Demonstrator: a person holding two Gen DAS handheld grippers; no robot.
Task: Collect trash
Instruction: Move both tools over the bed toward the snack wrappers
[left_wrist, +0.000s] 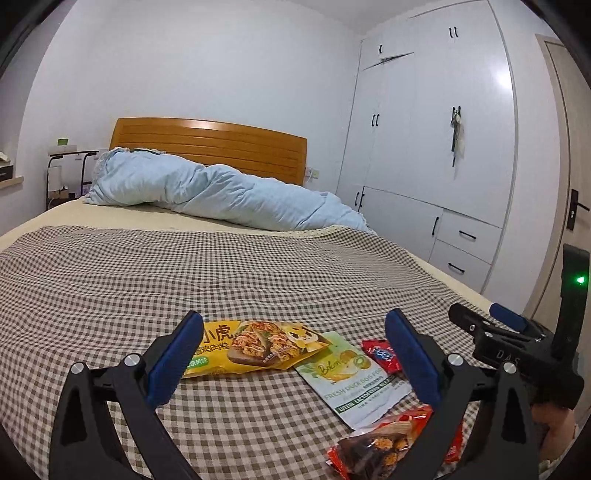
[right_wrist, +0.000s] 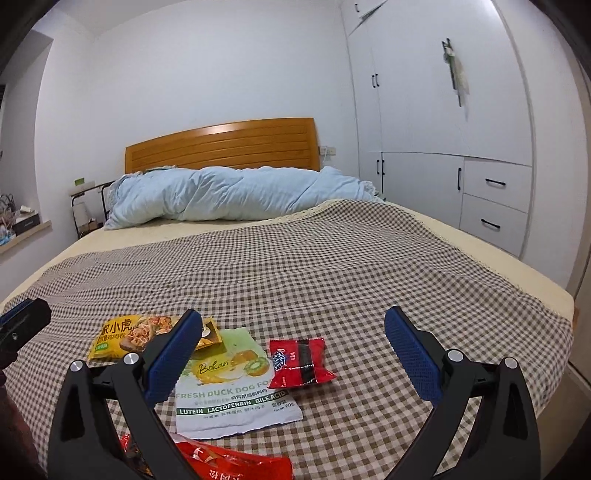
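Both the left gripper (left_wrist: 293, 354) and the right gripper (right_wrist: 293, 354) hover spread wide, holding nothing. Ahead on the checked bedspread (right_wrist: 332, 266) lie four wrappers: yellow chicken-roll packet (left_wrist: 255, 347), dog food pouch (right_wrist: 232, 387), small red packet (right_wrist: 299, 363) and a red snack bag (left_wrist: 391, 439) nearest. By my reading nothing is collected yet.

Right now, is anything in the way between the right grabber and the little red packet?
No. The right gripper is open above the checked cloth, and the small red packet lies flat between its fingers with nothing on top. The white dog food pouch only touches its left edge.
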